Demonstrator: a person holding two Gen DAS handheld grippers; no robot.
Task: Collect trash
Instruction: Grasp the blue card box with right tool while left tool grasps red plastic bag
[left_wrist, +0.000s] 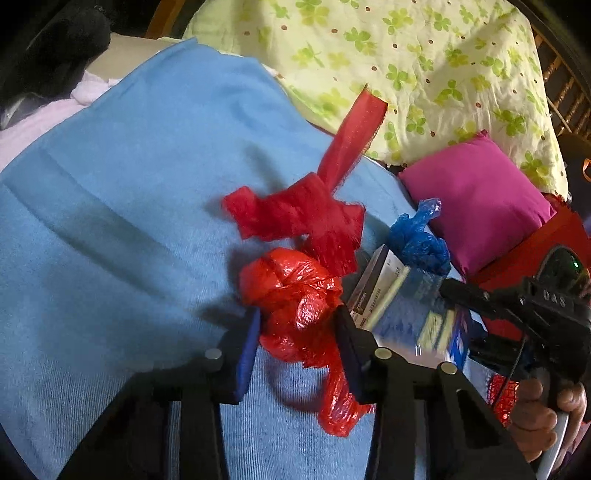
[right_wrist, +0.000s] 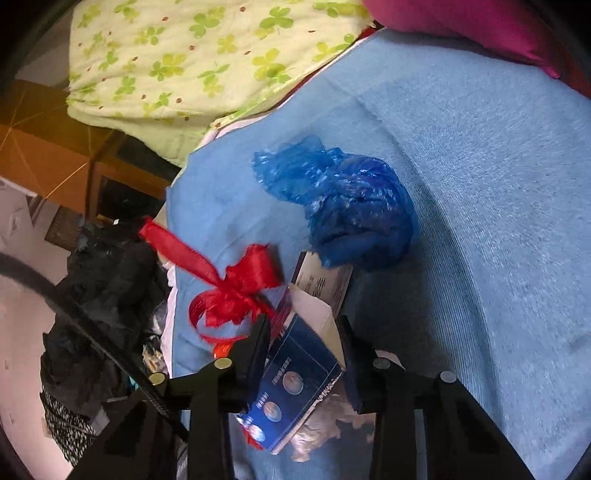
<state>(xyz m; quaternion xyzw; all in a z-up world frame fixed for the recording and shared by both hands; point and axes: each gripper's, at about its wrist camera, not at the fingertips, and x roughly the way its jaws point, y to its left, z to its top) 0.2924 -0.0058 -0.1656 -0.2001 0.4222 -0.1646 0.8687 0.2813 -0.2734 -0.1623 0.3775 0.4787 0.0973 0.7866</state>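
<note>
Both grippers have something between their fingers. Our left gripper (left_wrist: 299, 332) is closed on the crumpled red plastic bag (left_wrist: 291, 295), its blue pads pressing the bundle from either side while a loose tail of plastic hangs below. Our right gripper (right_wrist: 304, 354) pinches the small cardboard box (right_wrist: 295, 369), a blue printed carton with one flap open; in the left wrist view the same box (left_wrist: 384, 295) sits at the end of the right tool, whose handle a hand (left_wrist: 546, 417) grips at the lower right.

Both pieces lie on, or just above, the light blue blanket (left_wrist: 129, 240); we cannot tell whether either has cleared the cloth. We judge the task to be at an early-to-middle point: two items are gripped, none visibly disposed of, and no bin shows in either view.

Left to collect, as far as we see, are the red ribbon (left_wrist: 314, 206), lying just beyond the red bag, and the crumpled blue plastic bag (right_wrist: 347, 206), touching the far end of the box. The clover-print quilt (left_wrist: 406, 62) and magenta pillow (left_wrist: 476, 199) look like bedding, not trash.
</note>
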